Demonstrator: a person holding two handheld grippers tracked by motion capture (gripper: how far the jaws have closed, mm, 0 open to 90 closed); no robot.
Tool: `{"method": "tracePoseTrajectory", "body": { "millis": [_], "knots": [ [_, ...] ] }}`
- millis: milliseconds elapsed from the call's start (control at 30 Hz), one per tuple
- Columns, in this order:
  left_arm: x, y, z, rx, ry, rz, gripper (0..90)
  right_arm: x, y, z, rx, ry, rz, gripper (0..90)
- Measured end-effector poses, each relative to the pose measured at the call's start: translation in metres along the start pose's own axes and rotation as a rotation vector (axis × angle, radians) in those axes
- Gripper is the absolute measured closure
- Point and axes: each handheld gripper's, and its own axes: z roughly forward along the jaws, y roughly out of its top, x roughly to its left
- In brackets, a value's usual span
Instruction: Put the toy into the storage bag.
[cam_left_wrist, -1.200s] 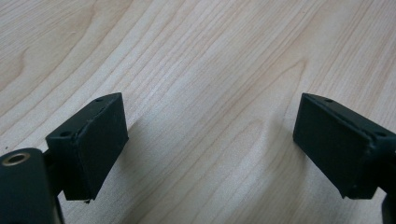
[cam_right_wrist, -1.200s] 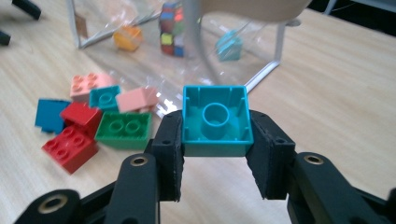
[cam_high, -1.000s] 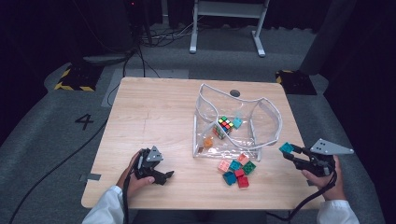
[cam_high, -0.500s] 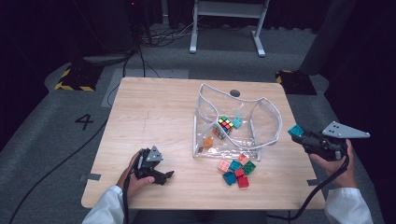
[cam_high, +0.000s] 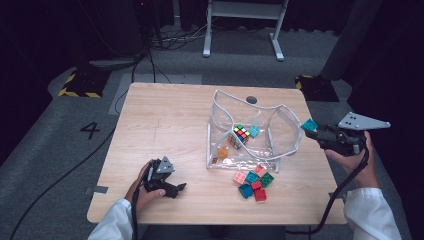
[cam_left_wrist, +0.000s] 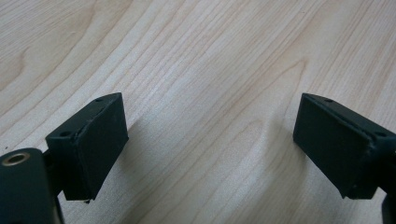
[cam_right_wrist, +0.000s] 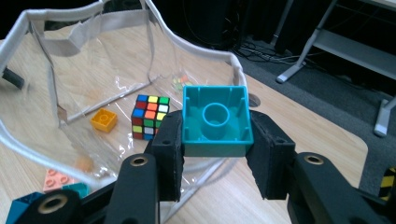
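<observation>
You are partway through loading the toy blocks into the clear bag (cam_high: 250, 131), by the look of it. Your right gripper (cam_right_wrist: 215, 154) has its jaws clamped on a teal block (cam_right_wrist: 217, 122), hollow underside facing the camera, and in the high view that same block (cam_high: 309, 125) hangs just off the bag's right rim, above the table (cam_high: 165, 120) rather than over the opening. So this block is lifted and carried, but not yet dropped in.

Inside the bag you already have a colour puzzle cube (cam_high: 241, 133), a small teal block (cam_high: 254, 131) beside it and an orange block (cam_high: 222, 152) nearer the front wall. The right gripper view shows the cube (cam_right_wrist: 149, 115) and the orange block (cam_right_wrist: 103, 119) lying on the bag's floor, apart from one another.

What is left sits in front of the bag: a small pile of loose blocks (cam_high: 252, 181) in pink, red, teal and green, lying close together on the table, just outside the bag's front edge. That makes several more trips, I judge.

Your left gripper (cam_high: 172, 188) rests low at the near left of the table, well apart from the bag and the pile. Its jaws stand wide with nothing between them but bare wood.

The immediate job is to bring the held block over the rim and release it inside.
</observation>
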Motion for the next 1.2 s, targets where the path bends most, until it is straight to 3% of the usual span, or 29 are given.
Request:
{"method": "tracePoseTrajectory", "body": {
  "millis": [500, 700, 900, 967, 1067, 1133, 1200],
  "knots": [
    [0.000, 0.000, 0.000, 0.000, 0.001, 0.000, 10.2, 0.014, 0.033, 0.041, 0.058, 0.075, -0.080, 59.0],
    [0.000, 0.000, 0.000, 0.000, 0.001, 0.001, 10.3, 0.020, 0.039, 0.056, 0.061, 0.117, -0.081, 59.0],
    [0.000, 0.000, 0.000, -0.001, 0.001, 0.001, 10.2, 0.028, 0.045, 0.079, 0.130, 0.136, -0.106, 59.0],
    [0.000, 0.000, 0.000, -0.001, 0.001, 0.001, 10.2, 0.031, 0.049, 0.091, 0.158, 0.154, -0.140, 59.0],
    [0.000, 0.000, 0.000, -0.001, 0.001, 0.001, 10.3, 0.035, 0.051, 0.097, 0.182, 0.159, -0.142, 59.0],
    [0.000, 0.000, 0.000, -0.002, 0.002, -0.001, 10.3, 0.038, 0.054, 0.107, 0.218, 0.171, -0.186, 59.0],
    [0.000, 0.000, 0.000, -0.002, 0.002, 0.000, 10.3, 0.041, 0.055, 0.113, 0.249, 0.161, -0.191, 59.0]
  ]
}}
